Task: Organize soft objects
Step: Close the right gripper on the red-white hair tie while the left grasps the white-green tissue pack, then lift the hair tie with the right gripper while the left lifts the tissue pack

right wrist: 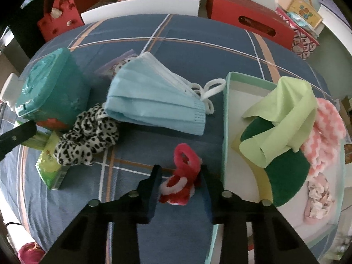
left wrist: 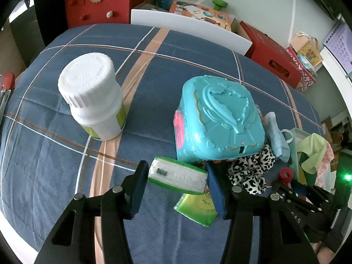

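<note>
My left gripper is shut on a green-edged tissue pack and holds it above a second green tissue pack on the blue plaid cloth. My right gripper is shut on a red and white fuzzy toy, just left of the pale green box. The box holds a light green cloth, a dark green pad and pink knit items. A blue face mask and a leopard scrunchie lie on the cloth.
A white pill bottle stands at the left. A teal plastic toy case sits mid-table, also in the right wrist view. Red bags and boxes line the far edge behind a white board.
</note>
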{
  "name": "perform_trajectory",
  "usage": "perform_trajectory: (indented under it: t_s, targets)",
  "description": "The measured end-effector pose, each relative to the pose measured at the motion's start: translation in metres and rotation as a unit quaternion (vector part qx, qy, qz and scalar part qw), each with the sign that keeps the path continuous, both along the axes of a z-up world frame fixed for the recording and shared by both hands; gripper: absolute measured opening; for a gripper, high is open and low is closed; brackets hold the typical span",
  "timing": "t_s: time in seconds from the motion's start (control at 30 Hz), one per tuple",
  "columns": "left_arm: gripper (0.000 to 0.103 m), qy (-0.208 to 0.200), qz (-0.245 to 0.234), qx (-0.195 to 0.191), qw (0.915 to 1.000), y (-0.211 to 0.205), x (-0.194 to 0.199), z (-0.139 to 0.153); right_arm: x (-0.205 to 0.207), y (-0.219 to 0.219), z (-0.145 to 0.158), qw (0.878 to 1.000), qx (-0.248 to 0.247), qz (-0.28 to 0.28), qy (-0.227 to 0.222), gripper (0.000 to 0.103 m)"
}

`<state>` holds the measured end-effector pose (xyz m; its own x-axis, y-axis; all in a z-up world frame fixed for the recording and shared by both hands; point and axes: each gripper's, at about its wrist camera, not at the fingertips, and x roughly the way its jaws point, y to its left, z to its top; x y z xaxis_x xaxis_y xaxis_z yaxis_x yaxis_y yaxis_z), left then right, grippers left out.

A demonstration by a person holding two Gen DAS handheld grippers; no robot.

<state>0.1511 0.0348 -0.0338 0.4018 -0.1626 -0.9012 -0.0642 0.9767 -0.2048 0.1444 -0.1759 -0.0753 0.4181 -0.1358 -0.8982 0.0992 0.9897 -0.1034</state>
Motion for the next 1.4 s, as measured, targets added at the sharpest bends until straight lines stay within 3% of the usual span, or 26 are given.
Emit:
perform_trajectory:
  t_s: [0.37,0.87,1.4]
  targets:
    - [0.054,0.001,0.009,-0.024,0.9997,0.015,-0.002,0.000,0.000,-0.007,0.003,1.000,0.003,0.000,-0.002,0.030]
    - [0.054,-0.005,0.016,-0.017,0.9997,0.016,-0.008,0.006,-0.011,-0.002,0.012,0.999,0.027,0.012,-0.014,0.022]
    - [0.054,-0.038,0.036,-0.021,0.9984,0.028,-0.019,0.026,-0.027,-0.003,0.049,0.995,0.059,0.017,-0.079,0.022]
